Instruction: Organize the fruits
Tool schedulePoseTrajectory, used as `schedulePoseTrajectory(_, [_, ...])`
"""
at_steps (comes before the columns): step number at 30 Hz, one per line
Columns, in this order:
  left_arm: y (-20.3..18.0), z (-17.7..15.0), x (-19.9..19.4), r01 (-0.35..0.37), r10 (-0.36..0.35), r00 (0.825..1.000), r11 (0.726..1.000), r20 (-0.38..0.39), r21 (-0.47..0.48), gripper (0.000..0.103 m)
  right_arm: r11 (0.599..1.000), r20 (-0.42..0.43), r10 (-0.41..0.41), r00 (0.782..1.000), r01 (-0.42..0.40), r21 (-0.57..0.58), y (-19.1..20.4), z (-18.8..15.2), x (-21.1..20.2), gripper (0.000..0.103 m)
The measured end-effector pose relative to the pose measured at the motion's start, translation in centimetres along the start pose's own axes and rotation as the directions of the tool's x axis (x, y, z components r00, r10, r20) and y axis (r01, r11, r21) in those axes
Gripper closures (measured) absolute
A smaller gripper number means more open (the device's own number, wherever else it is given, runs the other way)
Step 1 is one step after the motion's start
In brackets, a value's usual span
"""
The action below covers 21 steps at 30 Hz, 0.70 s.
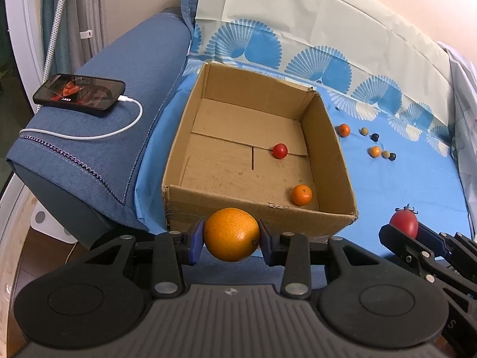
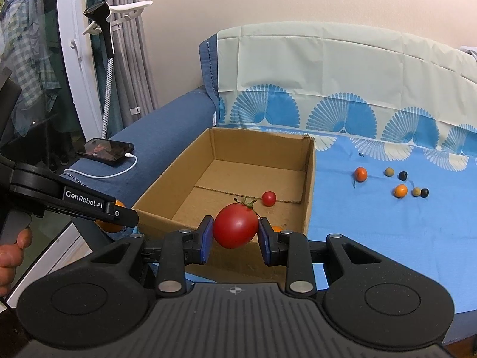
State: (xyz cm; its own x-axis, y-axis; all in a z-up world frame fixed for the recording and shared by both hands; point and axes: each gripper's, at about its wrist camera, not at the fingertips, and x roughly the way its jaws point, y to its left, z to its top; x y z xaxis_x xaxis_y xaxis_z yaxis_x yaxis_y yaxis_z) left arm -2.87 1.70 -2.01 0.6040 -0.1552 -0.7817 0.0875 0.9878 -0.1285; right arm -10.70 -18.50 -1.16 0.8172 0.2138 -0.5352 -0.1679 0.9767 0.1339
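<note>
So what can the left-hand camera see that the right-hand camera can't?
Only the left view shows the left claw gripping the big orange head-on, and the whole small orange on the box floor. Only the right view shows the person's hand and a white hanger by the curtain. Both show the cardboard box, a small tomato inside, the right claw gripping the big tomato, the phone and loose fruits on the blue cloth.

Ahead of the left tool (image 1: 232, 235) sits the box (image 1: 334, 137), on the sofa sheet (image 1: 402, 185). In the box, a small tomato (image 1: 280, 151) lies toward the far right and a small orange (image 1: 301, 195) in the near right corner. Right of the box, loose little fruits (image 1: 375, 151) lie on the sheet. Left of the box, a phone (image 1: 79, 95) rests on the armrest (image 1: 119, 119).
</note>
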Motion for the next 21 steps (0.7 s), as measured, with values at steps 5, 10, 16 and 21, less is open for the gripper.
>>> schedulePoseTrajectory(5, [-0.2,0.2,0.3,0.006,-0.006,1.0,1.0,-0.006,0.009,0.06,1.0,-0.007,-0.003,1.0,0.003,0.004,0.3,0.0,0.2,0.07])
schedulePoseTrajectory(10, [-0.4,0.4,0.8,0.014,-0.014,1.0,1.0,-0.012,0.016,0.06,1.0,-0.017,-0.007,1.0,0.007,0.009,0.1,0.0,0.7,0.07])
schedulePoseTrajectory(16, [-0.5,1.1,1.5,0.025,-0.024,1.0,0.999,-0.016,0.027,0.06,1.0,-0.03,-0.016,0.999,0.017,0.017,-0.3,0.1,1.6,0.07])
schedulePoseTrajectory(21, [-0.7,2.4,2.1,0.022,-0.022,1.0,0.999,-0.003,0.031,0.06,0.999,-0.037,-0.025,0.999,0.026,0.021,-0.9,0.4,2.7,0.07])
